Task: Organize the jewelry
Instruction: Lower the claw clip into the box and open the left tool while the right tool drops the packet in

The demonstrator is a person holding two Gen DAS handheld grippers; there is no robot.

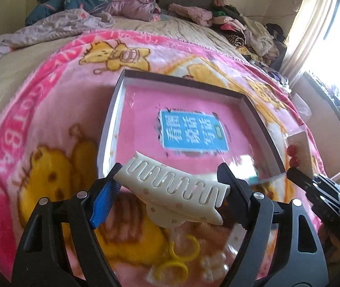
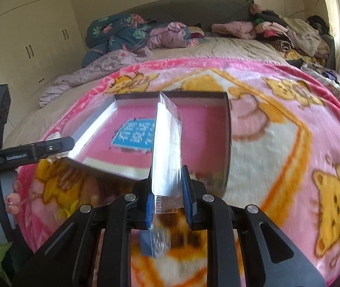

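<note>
My left gripper [image 1: 170, 186] is shut on a cream hair claw clip [image 1: 174, 189], held across its fingers just above the near edge of a shallow box [image 1: 112, 110] with a pink liner and a blue label. My right gripper [image 2: 167, 191] is shut on a clear plastic packet [image 2: 167, 148], held upright over the box's near rim [image 2: 227, 143]. In the left wrist view the right gripper [image 1: 313, 186] is at the box's right side with the packet and its red beads [image 1: 294, 153]. Yellow hair rings [image 1: 177, 258] lie on the blanket below my left gripper.
The box rests on a pink cartoon-bear blanket [image 2: 277, 131] spread over a bed. Piled clothes and bedding [image 2: 277, 31] line the headboard end. A white wardrobe [image 2: 26, 35] stands to the left. A small blue-edged packet [image 2: 155, 241] lies under my right gripper.
</note>
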